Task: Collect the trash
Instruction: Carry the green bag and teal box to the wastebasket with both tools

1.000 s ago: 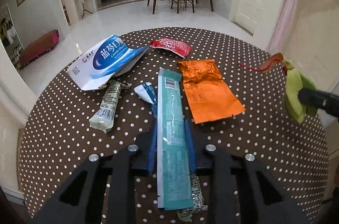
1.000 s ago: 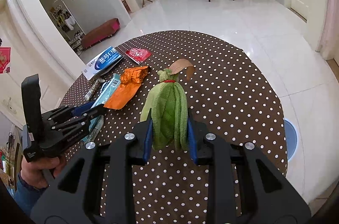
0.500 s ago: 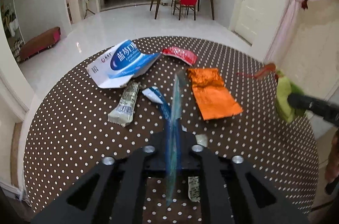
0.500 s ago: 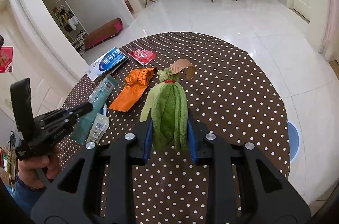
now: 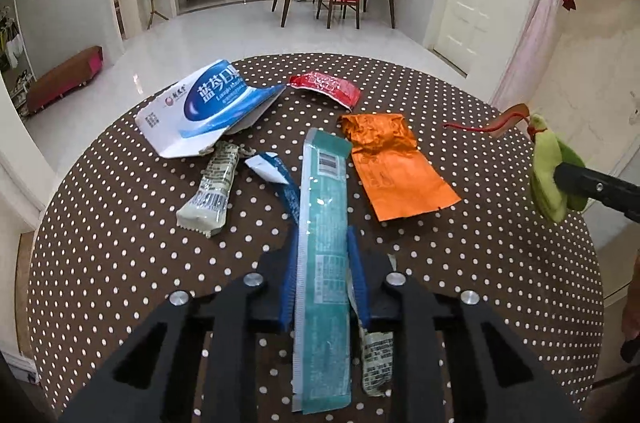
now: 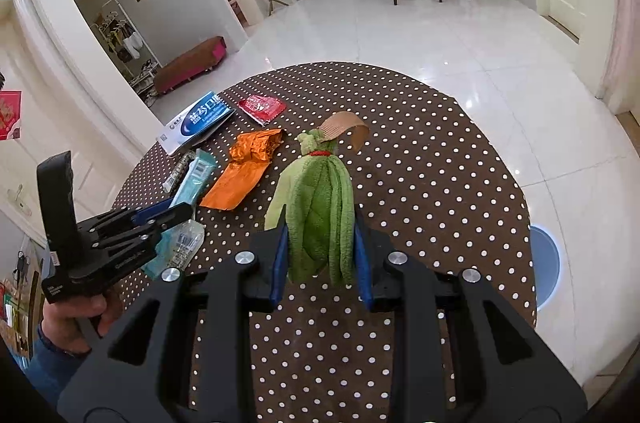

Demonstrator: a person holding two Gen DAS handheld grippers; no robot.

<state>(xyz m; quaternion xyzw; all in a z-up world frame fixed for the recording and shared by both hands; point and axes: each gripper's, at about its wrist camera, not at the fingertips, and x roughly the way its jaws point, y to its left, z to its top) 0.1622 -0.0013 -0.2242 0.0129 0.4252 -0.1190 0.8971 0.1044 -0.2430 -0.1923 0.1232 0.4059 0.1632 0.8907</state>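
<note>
A grey wrapper [image 5: 212, 183] and a small blue scrap [image 5: 276, 175], both left of the teal packet [image 5: 322, 263], are seen clearly only from the left wrist; a hand [image 6: 76, 311] gripping the left tool [image 6: 176, 213] is seen only from the right wrist. The teal packet is pinched in the narrowed left tool [image 5: 322, 255], just above the bench [image 5: 120, 243]. A green cloth [image 6: 320, 215] is clamped in the narrow right tool [image 6: 320, 251], right of the teal packet.

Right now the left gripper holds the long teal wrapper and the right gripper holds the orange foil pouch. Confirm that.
Wrong on the right gripper: the right wrist view shows it shut on the green cloth. The orange foil pouch lies free on the table. The left gripper does hold the long teal wrapper.
</note>
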